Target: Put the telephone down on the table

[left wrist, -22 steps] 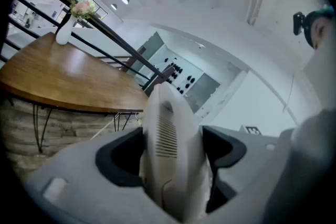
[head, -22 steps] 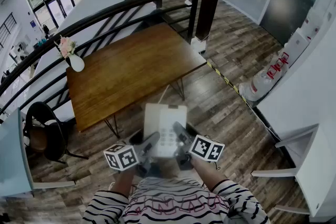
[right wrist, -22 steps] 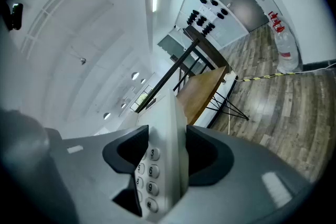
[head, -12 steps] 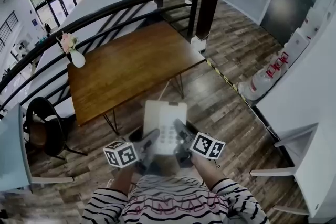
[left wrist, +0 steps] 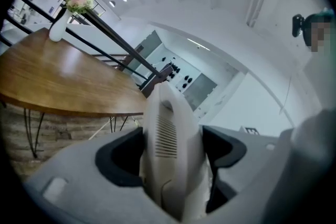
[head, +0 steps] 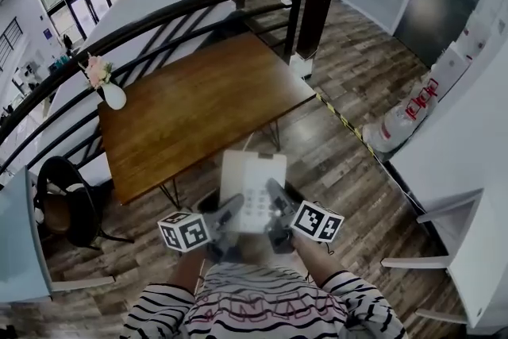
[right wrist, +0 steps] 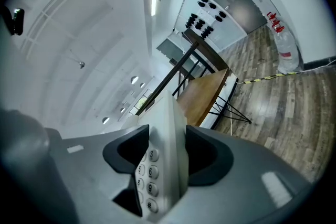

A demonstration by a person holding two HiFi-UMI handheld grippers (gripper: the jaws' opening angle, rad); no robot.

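Observation:
A white desk telephone (head: 252,185) hangs in the air over the wooden floor, just in front of the brown wooden table (head: 198,103). My left gripper (head: 230,212) is shut on its left side, where the ribbed handset (left wrist: 169,139) fills the jaws. My right gripper (head: 274,201) is shut on its right side, next to the number keys (right wrist: 148,176). The telephone lies roughly level, with its keypad facing up. The table's front edge (left wrist: 63,107) is seen ahead in the left gripper view, and the table (right wrist: 206,93) also lies beyond the phone in the right gripper view.
A white vase with pink flowers (head: 109,87) stands at the table's far left corner. A black railing (head: 182,12) runs behind the table. A black chair (head: 67,206) is at the left, water bottles (head: 397,127) and white furniture (head: 468,250) at the right.
Almost nothing differs: both grippers keep their hold on the telephone, which has edged very slightly toward the table.

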